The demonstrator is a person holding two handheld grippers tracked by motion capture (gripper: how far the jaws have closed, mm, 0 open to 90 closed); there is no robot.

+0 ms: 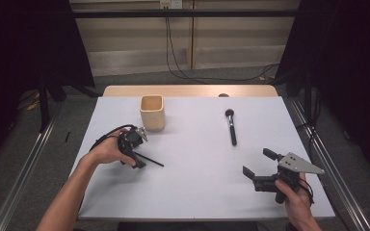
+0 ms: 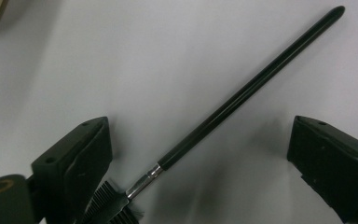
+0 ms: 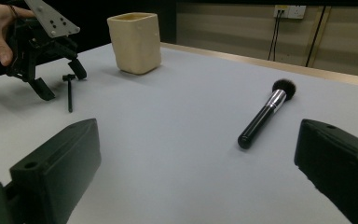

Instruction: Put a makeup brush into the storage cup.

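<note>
Straddling the thin brush [image 2: 242, 93] lying flat on the desk [image 1: 197, 159], the left claw [image 2: 200, 154] gapes wide, likely to pinch it; the right claw [image 1: 260, 166], also wide, waits empty.

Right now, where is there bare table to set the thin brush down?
Widest free patch: mid-table between the thin brush and the powder brush, down to the near edge. Also free: behind the powder brush. Crowded: around the cup and left gripper, open over the brush.

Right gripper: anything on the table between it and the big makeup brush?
Nothing. In the right gripper view the white table is bare from the open right gripper up to the makeup brush; the high view agrees.
</note>
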